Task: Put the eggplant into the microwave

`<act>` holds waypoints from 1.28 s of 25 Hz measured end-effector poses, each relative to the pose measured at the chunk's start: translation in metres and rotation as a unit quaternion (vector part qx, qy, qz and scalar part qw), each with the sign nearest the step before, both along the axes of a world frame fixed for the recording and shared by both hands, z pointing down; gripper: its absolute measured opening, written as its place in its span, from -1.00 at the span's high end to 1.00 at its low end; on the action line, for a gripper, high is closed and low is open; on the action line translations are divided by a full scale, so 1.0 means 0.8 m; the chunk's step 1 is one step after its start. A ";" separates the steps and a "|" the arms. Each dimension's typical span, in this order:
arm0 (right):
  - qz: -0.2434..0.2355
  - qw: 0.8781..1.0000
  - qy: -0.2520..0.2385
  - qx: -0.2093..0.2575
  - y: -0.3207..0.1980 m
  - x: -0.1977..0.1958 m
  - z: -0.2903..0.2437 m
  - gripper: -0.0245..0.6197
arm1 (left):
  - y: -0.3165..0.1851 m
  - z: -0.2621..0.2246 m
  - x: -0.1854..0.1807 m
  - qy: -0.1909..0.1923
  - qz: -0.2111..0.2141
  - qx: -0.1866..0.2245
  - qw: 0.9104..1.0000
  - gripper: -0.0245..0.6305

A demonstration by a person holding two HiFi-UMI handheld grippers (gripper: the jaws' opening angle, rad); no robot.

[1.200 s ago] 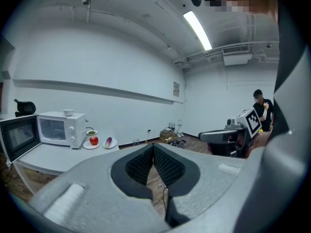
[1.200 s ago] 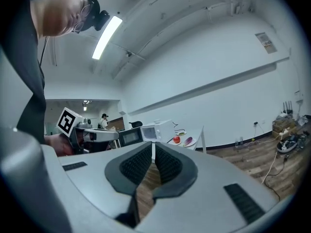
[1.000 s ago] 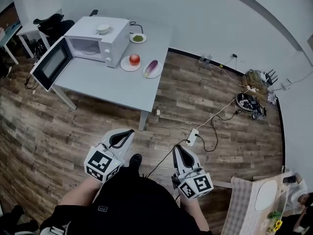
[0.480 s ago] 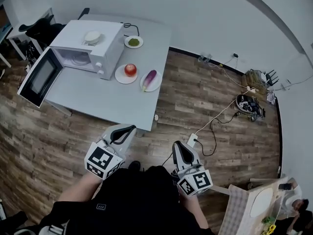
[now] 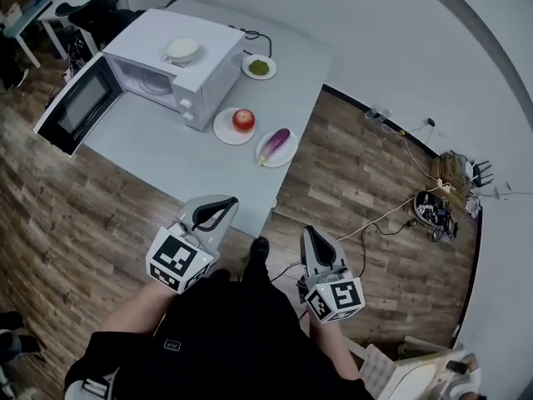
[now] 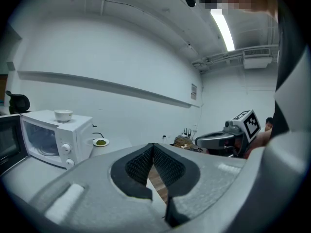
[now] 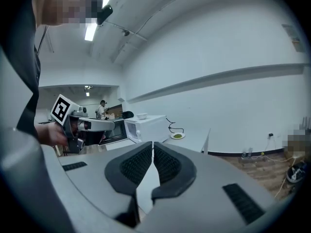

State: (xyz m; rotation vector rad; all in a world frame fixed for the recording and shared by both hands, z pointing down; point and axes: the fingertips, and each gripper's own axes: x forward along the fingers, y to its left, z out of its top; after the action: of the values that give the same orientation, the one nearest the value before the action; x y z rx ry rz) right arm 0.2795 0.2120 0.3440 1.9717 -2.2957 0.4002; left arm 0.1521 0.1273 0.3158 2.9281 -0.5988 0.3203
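Grippers [image 5: 226, 202] [image 5: 307, 233] both closed, empty

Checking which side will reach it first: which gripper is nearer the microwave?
Left. The left gripper is by the table's near edge, in front of the microwave; the right gripper hangs over the floor, farther to its right.

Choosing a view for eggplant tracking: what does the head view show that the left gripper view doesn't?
Head view only: the eggplant and the apple. Left gripper view only: the left gripper with its jaws close up, shut and empty, and a ceiling light. Both: the microwave, the bowl on it, the plate of green food, the right gripper.
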 end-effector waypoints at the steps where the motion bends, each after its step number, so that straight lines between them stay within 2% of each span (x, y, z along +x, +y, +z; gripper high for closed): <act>1: -0.011 1.000 0.004 0.001 -0.012 0.007 0.000 0.87 | -0.009 0.000 0.006 0.000 -0.010 -0.001 1.000 0.90; 3: -0.027 0.999 0.019 0.001 -0.035 0.024 -0.001 0.87 | -0.025 0.000 0.020 0.001 -0.026 -0.001 1.000 0.90; 6: -0.059 0.996 0.071 0.001 -0.064 0.049 -0.002 0.85 | -0.046 -0.001 0.044 0.000 -0.050 0.000 0.999 0.90; 10: -0.104 0.990 0.091 -0.005 -0.100 0.085 0.008 0.84 | -0.075 0.006 0.074 -0.006 -0.094 -0.007 0.996 0.90; 15: -0.167 0.973 0.158 0.001 -0.134 0.110 0.023 0.84 | -0.100 0.021 0.103 -0.012 -0.130 -0.013 0.991 0.90; 19: -0.182 0.970 0.157 -0.019 -0.157 0.120 0.043 0.84 | -0.116 0.036 0.121 -0.014 -0.134 -0.029 0.991 0.90; 27: -0.191 0.970 0.126 -0.078 -0.203 0.124 0.090 0.86 | -0.170 0.058 0.128 -0.008 -0.138 -0.027 0.990 0.90; 30: -0.194 0.968 0.133 -0.092 -0.219 0.127 0.110 0.86 | -0.181 0.083 0.129 -0.016 -0.129 -0.036 0.991 0.90; 32: -0.207 0.961 0.160 -0.092 -0.226 0.126 0.121 0.86 | -0.189 0.103 0.130 -0.022 -0.126 -0.043 0.991 0.90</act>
State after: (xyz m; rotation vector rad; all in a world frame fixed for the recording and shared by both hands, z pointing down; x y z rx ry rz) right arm 0.3803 0.0314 0.4412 1.3105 -2.2784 0.2251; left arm 0.2561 -0.0239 0.3981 2.7287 -0.9255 0.3698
